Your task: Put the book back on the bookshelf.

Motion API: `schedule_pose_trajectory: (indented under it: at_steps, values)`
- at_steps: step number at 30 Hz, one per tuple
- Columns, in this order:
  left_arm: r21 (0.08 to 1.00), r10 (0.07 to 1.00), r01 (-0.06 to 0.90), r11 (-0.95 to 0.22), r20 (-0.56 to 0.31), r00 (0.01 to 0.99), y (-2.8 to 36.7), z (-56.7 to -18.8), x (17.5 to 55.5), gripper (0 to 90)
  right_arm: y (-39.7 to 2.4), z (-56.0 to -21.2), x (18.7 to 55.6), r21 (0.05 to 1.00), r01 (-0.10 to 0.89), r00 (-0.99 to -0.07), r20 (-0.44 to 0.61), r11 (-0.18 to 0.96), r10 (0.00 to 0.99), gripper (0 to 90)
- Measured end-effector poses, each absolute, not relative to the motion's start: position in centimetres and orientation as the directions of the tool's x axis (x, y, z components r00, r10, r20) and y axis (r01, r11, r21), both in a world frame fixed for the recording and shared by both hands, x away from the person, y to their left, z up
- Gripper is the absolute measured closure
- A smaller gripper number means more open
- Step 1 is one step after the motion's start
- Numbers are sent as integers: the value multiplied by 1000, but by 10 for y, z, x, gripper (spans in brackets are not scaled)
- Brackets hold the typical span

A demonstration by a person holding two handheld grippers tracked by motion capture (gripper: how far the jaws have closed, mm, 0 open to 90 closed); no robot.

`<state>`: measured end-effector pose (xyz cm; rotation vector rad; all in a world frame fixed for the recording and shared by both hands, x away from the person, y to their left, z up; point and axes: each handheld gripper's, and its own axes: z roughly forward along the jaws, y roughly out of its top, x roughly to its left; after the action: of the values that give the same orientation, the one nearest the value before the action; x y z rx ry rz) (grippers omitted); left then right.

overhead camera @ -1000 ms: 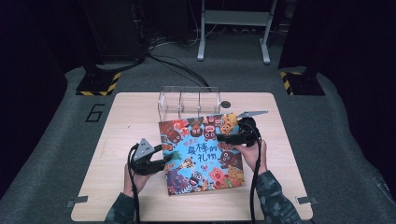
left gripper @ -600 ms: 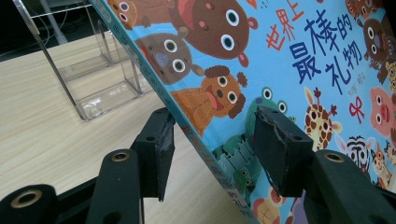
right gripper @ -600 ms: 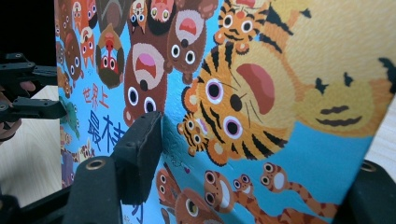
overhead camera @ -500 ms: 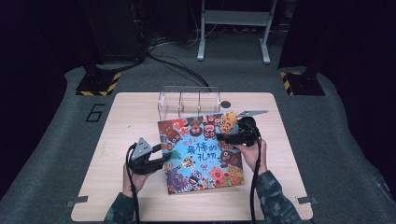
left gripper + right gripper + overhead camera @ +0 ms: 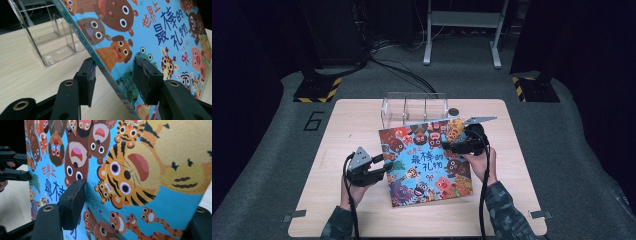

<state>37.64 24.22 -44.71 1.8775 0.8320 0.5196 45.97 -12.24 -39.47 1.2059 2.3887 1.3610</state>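
Your left gripper (image 5: pixel 384 167) straddles the book's (image 5: pixel 427 160) spine edge, jaws just closing, one pad on the cover, the other still off it. Your right gripper (image 5: pixel 451 146) pinches the opposite edge, jaws just easing. Book is tilted up mid-tabletop, just before the clear rack (image 5: pixel 414 107) at the far edge.

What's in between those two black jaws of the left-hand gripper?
The spine edge of the picture book runs between the left gripper jaws, which have just been closing. In the left gripper view, one pad sits on the cover, the other just clear behind.
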Motion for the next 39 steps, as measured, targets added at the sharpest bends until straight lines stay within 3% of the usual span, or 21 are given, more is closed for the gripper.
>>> schedule_pose_trajectory:
  at_steps: [39]
  values:
    - [918,733,182,-353,150,663,241,-427,375,593,-122,-381,452,862,430,-716,145,268,683,312]
